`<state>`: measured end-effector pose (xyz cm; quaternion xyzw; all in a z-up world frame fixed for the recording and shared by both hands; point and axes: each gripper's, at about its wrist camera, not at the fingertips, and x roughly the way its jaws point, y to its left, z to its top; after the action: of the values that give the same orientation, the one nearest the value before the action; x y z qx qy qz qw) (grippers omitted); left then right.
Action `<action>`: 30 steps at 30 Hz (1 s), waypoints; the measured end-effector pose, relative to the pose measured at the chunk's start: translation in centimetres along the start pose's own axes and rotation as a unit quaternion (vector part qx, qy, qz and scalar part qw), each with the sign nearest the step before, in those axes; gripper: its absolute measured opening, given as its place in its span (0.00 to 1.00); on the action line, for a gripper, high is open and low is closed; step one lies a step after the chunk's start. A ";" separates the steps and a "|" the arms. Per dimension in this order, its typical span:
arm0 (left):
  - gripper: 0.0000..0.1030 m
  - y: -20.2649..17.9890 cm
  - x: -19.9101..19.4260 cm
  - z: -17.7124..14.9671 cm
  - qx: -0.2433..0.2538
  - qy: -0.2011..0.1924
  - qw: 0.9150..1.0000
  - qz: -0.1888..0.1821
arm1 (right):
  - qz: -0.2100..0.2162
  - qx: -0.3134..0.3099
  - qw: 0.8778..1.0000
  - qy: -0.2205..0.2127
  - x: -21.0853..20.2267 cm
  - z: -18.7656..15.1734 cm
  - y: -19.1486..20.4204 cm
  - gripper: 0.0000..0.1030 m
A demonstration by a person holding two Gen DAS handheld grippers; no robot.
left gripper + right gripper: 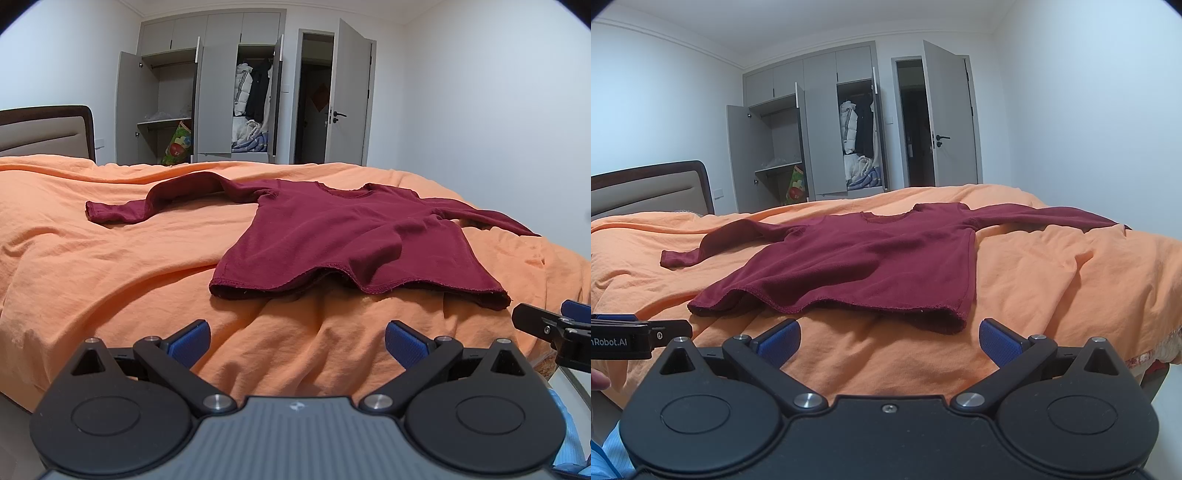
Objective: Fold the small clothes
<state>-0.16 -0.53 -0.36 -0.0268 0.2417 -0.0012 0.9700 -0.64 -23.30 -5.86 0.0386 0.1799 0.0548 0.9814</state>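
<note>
Headboard [44, 129] at far left, orange bedspread [92, 277] covers the bed. Wardrobe [218, 92] behind it, doors open, coats hanging inside; room door [351, 99] ajar to its right.

Dark red long-sleeve shirt [343, 236] lies flat on the bedspread, neckline away from the cameras, hem nearest. Its left sleeve [147, 203] is bent with the cuff down on the spread, its right sleeve [1052, 216] runs out toward the bed edge. Hem ripples, not flat.

Left gripper [297, 343]: jaws wide, nothing held, just short of the hem, near the shirt's left corner. Right gripper [888, 341]: jaws wide, nothing held, just short of the hem's right corner. Neither touches the shirt. Each gripper shows at the edge of the other's view.
</note>
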 end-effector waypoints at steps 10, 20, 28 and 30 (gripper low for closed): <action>1.00 0.0 0.1 -0.1 0.000 0.000 1.000 0.001 | 0.000 0.001 1.000 0.001 0.0 0.0 0.0 1.00; 1.00 0.0 0.1 -0.1 -0.001 0.001 1.000 0.001 | 0.001 0.001 1.000 0.001 0.0 0.0 0.0 1.00; 1.00 0.1 0.1 -0.2 -0.002 0.003 1.000 0.000 | 0.001 0.001 1.000 0.002 0.1 0.0 -0.1 1.00; 1.00 0.1 0.1 -0.2 -0.002 0.005 1.000 0.001 | 0.001 0.000 1.000 0.003 0.0 0.0 -0.1 1.00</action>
<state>-0.19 -0.41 -0.60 -0.0286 0.2465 -0.0002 0.9687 -0.61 -23.35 -5.91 0.0391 0.1827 0.0559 0.9808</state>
